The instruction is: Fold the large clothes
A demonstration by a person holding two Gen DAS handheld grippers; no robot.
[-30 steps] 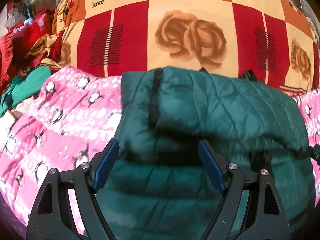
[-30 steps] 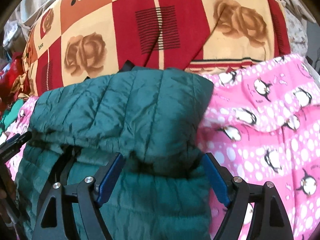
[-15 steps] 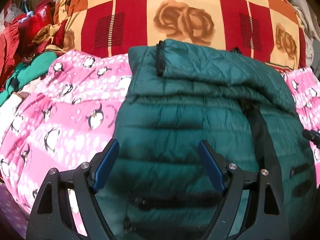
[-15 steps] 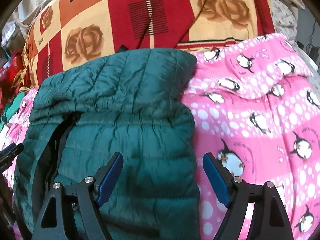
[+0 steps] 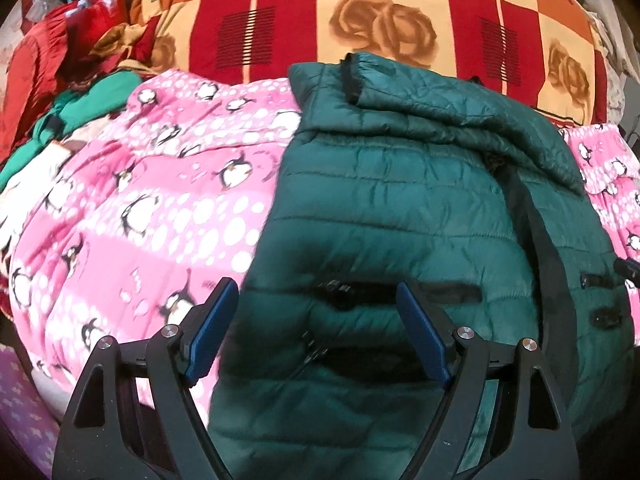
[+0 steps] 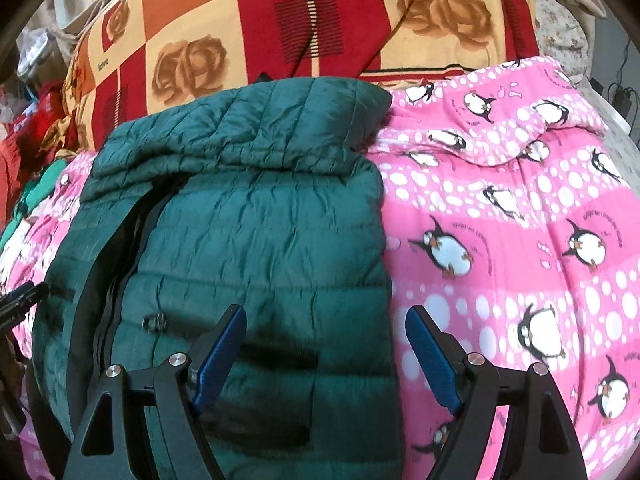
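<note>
Green quilted jacket [image 5: 400, 208], near hem cut off below frame

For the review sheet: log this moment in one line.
left gripper: open, empty | right gripper: open, empty | jacket: partly folded on blanket

Pink penguin blanket [image 6: 500, 216], rose-patterned quilt [image 5: 384, 12].

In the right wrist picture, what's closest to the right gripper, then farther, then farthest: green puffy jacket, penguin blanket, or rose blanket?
1. Green puffy jacket: partly between the open jaws of the right gripper, left.
2. Penguin blanket: underneath, spreading right.
3. Rose blanket: at the back, beyond both.
</note>
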